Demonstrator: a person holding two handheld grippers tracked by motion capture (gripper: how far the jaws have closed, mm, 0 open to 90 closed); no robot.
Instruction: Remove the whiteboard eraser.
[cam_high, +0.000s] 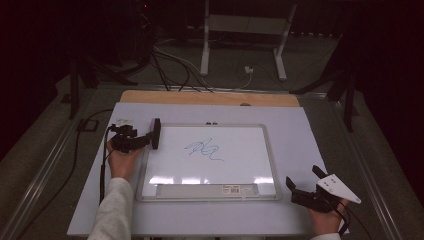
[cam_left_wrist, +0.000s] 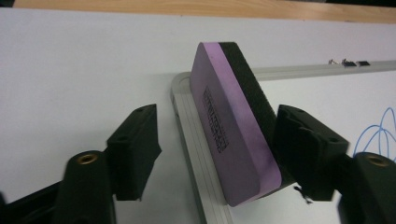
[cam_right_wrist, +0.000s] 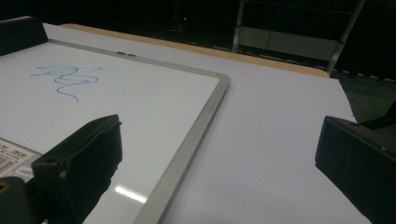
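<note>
A purple eraser (cam_left_wrist: 224, 126) with a black felt side stands on edge, tilted, on the left rim of a whiteboard (cam_left_wrist: 187, 126). My left gripper (cam_left_wrist: 217, 119) is open around it: the right jaw touches the felt and the left jaw stands apart from the purple face. In the high view the eraser (cam_high: 156, 133) and left gripper (cam_high: 151, 139) are at the whiteboard's (cam_high: 210, 125) upper left corner. A blue scribble (cam_high: 204, 149) marks the board's middle. My right gripper (cam_high: 303, 176) is open and holds nothing, right of the board's front right corner.
The board lies on a white table sheet (cam_high: 300, 130), with a wooden edge (cam_high: 210, 97) behind it. A barcode label (cam_high: 235, 189) sits on the board's front tray. Cables and a stand's legs (cam_high: 205, 55) are on the floor beyond the table.
</note>
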